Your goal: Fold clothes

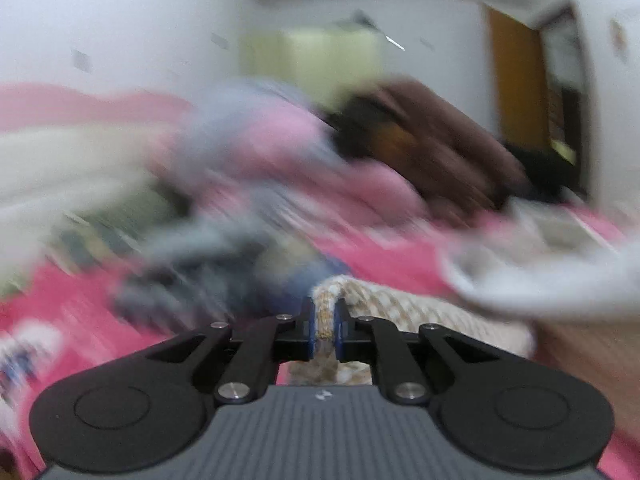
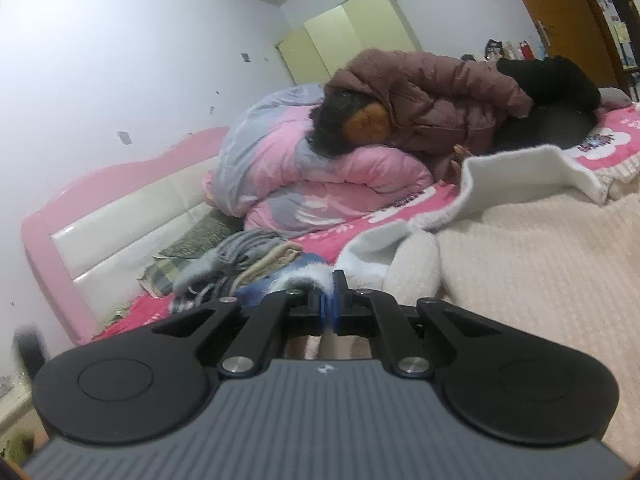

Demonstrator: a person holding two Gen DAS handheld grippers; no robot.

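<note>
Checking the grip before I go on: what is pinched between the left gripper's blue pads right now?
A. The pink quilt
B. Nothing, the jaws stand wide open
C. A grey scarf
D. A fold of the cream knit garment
D: in the left wrist view, the left gripper has its blue pads closed on a raised fold of the cream knit garment.

The left gripper [image 1: 324, 322] has two black round housings, each with an embossed circle, and black link arms pinned with silver screws. Between them lies a ribbed grey body with a small white logo. Its fingers [image 1: 307, 328] carry blue pads. The right gripper [image 2: 330, 308] looks the same build, though its pads [image 2: 325, 308] are partly blurred.
</note>
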